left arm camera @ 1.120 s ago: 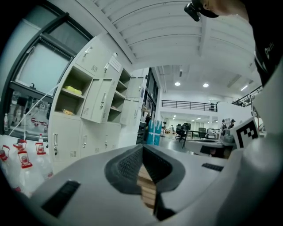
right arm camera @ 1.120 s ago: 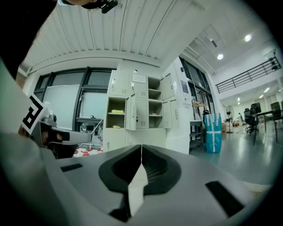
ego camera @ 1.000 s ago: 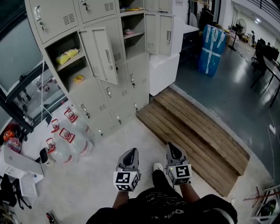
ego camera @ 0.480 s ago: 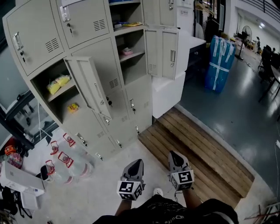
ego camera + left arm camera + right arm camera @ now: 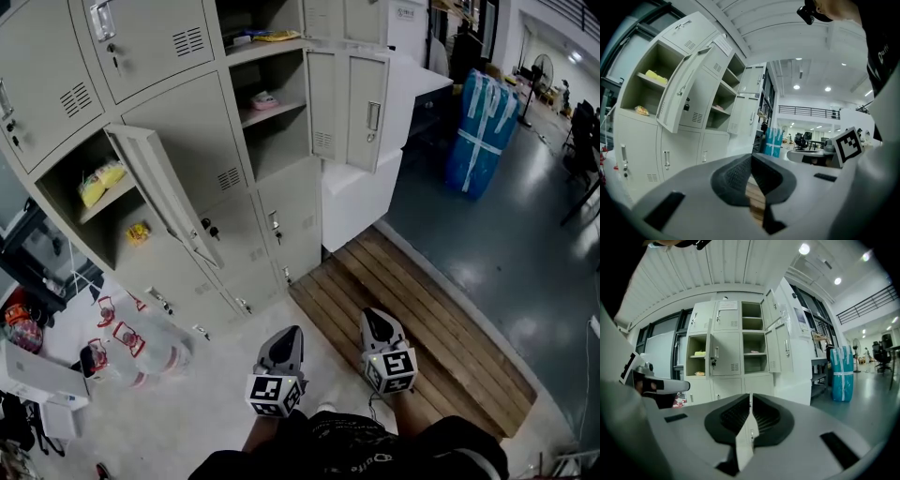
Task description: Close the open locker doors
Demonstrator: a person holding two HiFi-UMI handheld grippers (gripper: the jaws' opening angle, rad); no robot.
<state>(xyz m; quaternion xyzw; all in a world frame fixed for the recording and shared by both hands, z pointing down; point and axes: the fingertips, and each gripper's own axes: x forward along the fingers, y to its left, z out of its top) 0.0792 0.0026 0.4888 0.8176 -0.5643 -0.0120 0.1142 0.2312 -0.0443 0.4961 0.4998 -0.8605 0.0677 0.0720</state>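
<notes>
Locker doors (image 5: pixel 159 192) hang open, well apart from seemingly shut fingers (image 5: pixel 282 348).

The lockers (image 5: pixel 225 159) are pale grey-beige. Yellow packets (image 5: pixel 101 180) show in the left open one, and a pink thing (image 5: pixel 262 98) in the middle one. The near planks (image 5: pixel 422 319) are brown wood. The floor (image 5: pixel 525 234) to the right is glossy dark grey-blue. The far bundle (image 5: pixel 483 122) is blue with white bands. The bottles (image 5: pixel 127 339) on the left are clear with red labels. The left gripper (image 5: pixel 292 332) and right gripper (image 5: pixel 368 316) are grey with black-and-white square markers.
</notes>
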